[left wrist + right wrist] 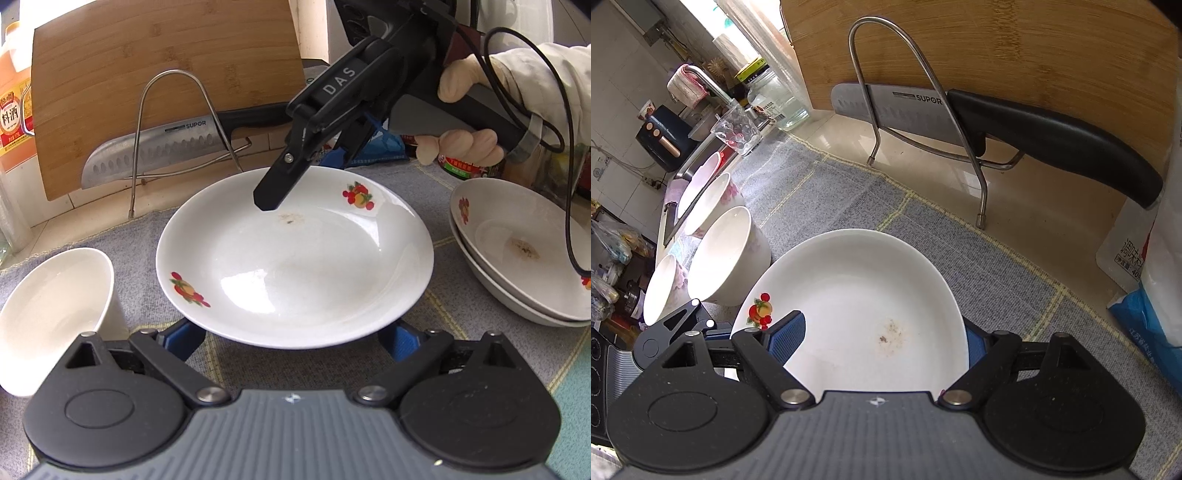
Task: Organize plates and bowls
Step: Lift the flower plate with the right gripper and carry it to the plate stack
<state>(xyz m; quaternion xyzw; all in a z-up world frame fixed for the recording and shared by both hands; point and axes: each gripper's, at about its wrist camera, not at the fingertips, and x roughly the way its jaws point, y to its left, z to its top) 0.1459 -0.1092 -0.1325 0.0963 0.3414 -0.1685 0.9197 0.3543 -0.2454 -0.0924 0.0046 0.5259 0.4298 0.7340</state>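
A white plate with fruit prints (295, 254) rests on the grey cloth (147, 229). My right gripper (306, 177) straddles its far rim, one finger above the plate and one below, jaws wide apart. In the right wrist view the same plate (857, 295) sits between my right fingers (786, 339). My left gripper (291, 339) is open, its blue pads either side of the plate's near rim and under it. Two stacked plates (517, 251) lie at the right. A white bowl (55, 306) stands at the left; several white bowls (724, 254) line up in the right wrist view.
A bamboo cutting board (166, 74) leans at the back behind a wire rack (177, 122) holding a knife (147, 147). A cooking wine bottle (14, 110) stands at the far left. A glass (737, 129), a jar and a sink lie beyond the bowls. Bags (1145, 277) stand at the right.
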